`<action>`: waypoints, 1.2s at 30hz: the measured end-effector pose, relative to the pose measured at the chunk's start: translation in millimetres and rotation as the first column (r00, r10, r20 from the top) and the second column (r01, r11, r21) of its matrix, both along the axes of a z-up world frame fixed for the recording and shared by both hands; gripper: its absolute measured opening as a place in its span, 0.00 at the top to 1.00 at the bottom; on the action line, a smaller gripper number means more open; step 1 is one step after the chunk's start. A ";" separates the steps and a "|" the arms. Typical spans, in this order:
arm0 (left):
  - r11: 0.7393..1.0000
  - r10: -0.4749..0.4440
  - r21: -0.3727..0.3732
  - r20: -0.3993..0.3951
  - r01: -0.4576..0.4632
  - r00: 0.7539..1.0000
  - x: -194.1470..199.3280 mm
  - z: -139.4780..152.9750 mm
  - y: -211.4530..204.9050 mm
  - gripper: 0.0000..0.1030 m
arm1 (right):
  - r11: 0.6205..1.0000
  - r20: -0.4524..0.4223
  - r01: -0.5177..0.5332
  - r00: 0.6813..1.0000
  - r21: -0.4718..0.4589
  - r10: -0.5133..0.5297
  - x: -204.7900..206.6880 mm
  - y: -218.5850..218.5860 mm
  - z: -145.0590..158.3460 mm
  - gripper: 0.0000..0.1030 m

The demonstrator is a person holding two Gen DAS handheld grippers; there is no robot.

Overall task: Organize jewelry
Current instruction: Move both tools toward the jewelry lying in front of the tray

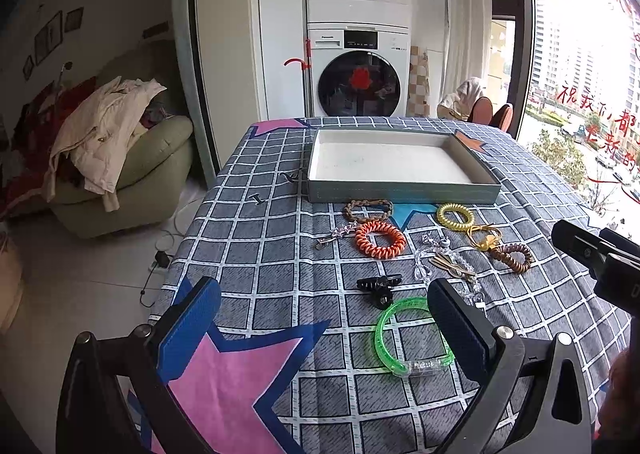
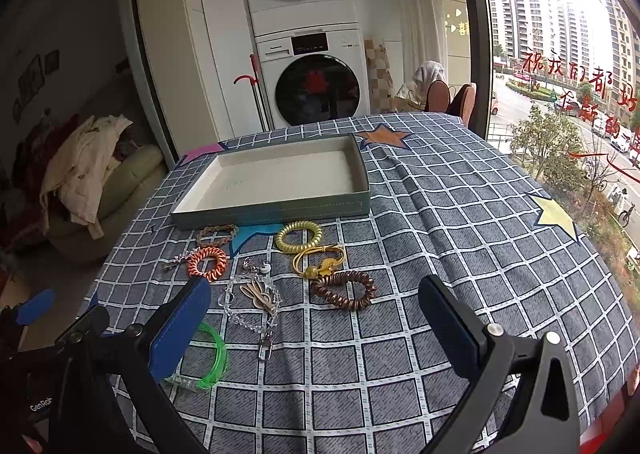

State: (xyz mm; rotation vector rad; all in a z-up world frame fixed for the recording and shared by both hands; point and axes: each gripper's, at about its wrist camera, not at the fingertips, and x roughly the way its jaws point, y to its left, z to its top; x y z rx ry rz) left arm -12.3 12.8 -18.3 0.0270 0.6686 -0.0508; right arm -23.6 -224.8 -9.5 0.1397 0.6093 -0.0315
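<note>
A shallow grey-green tray (image 1: 400, 194) (image 2: 280, 210) with a white inside stands on the checked tablecloth. In front of it lie an orange coil band (image 1: 380, 239) (image 2: 207, 263), a yellow coil band (image 1: 455, 216) (image 2: 299, 236), a brown coil band (image 1: 516, 257) (image 2: 344, 290), a braided bracelet (image 1: 368, 209) (image 2: 217, 234), a clear bead chain (image 1: 444, 262) (image 2: 252, 294), a black claw clip (image 1: 378, 286) and a green bangle (image 1: 412, 338) (image 2: 208, 358). My left gripper (image 1: 320, 302) is open above the cloth near the bangle. My right gripper (image 2: 316, 302) is open above the bead chain and the brown band.
A gold cord with a charm (image 1: 486, 238) (image 2: 320, 258) and a small crystal pin (image 1: 336, 234) (image 2: 178, 259) also lie on the cloth. A sofa with clothes (image 1: 120, 150) stands left of the table. Stacked washers (image 1: 358, 70) stand behind, a window on the right.
</note>
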 end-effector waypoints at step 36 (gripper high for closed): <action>1.000 0.026 -0.010 -0.114 -0.027 0.993 20.4 -19.5 7.4 0.00 | 1.000 -0.036 0.006 0.999 0.012 -0.006 9.0 -10.9 -7.8 0.00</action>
